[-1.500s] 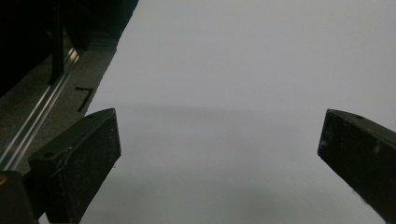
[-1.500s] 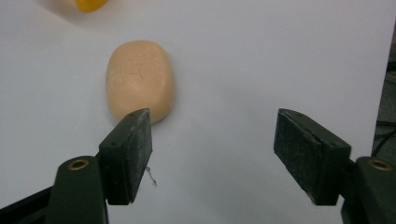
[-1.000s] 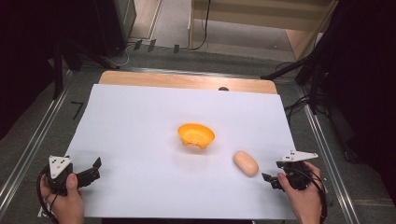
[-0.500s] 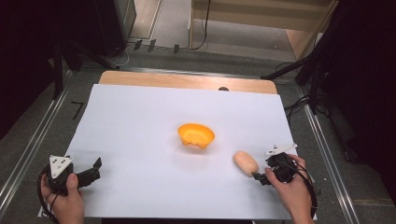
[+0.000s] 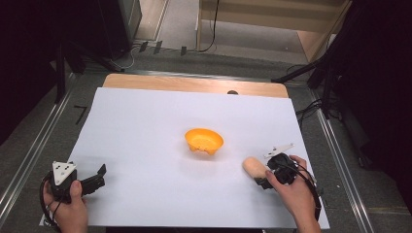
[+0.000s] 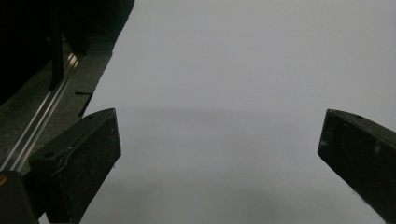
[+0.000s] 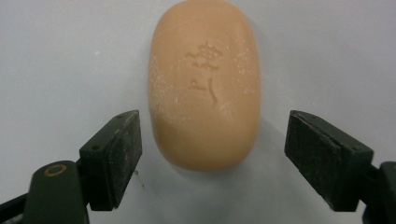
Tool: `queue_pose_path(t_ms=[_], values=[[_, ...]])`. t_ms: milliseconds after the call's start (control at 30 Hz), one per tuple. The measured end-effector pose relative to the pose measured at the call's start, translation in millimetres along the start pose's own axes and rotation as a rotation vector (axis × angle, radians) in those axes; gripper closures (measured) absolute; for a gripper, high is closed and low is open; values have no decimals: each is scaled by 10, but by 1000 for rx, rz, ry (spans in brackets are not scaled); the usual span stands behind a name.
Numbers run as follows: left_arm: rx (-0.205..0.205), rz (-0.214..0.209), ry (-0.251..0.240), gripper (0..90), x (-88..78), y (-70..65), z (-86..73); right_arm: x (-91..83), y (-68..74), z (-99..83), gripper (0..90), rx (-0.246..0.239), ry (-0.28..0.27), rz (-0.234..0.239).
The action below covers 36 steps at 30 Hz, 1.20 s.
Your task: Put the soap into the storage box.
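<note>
Since the earlier frames the right gripper has moved across the white sheet toward the soap bar, and its jaws have just been opening; the left gripper has kept its place near the lower left corner of the sheet. Now the near end of the soap bar lies between the two black jaws of the right gripper, but the pads do not press on it: in the right gripper view there is a gap of white sheet on each side of the soap bar. The soap bar is an oval with rounded ends, of a pale orange-tan colour, smooth, with small white specks on its surface and a faint sign stamped into its top face. It lies flat on the sheet, to the right of and nearer to the person than the orange bowl, which stands near the middle of the sheet, apart from the bar. The left gripper has its jaws wide apart, with only bare sheet between them.
</note>
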<state>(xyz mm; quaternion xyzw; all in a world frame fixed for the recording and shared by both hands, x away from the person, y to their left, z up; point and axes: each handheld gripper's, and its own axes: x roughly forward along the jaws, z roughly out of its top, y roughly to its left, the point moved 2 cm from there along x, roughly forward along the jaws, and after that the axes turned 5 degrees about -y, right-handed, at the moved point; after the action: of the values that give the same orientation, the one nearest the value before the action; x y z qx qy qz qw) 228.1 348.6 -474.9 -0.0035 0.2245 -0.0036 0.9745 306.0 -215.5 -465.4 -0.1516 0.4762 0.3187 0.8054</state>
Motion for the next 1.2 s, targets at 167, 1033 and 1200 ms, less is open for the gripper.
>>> queue_pose_path(t_ms=[167, 1033, 1200], values=[[3, 1, 0, 0, -2, -2, 0, 76, 13, 78, 211, 19, 25, 4], [3, 5, -1, 0, 3, -2, -1, 266, 73, 326, 313, -4, 194, -46], [4, 4, 0, 0, 4, -3, -1, 276, 56, 335, 308, -10, 205, -33]])
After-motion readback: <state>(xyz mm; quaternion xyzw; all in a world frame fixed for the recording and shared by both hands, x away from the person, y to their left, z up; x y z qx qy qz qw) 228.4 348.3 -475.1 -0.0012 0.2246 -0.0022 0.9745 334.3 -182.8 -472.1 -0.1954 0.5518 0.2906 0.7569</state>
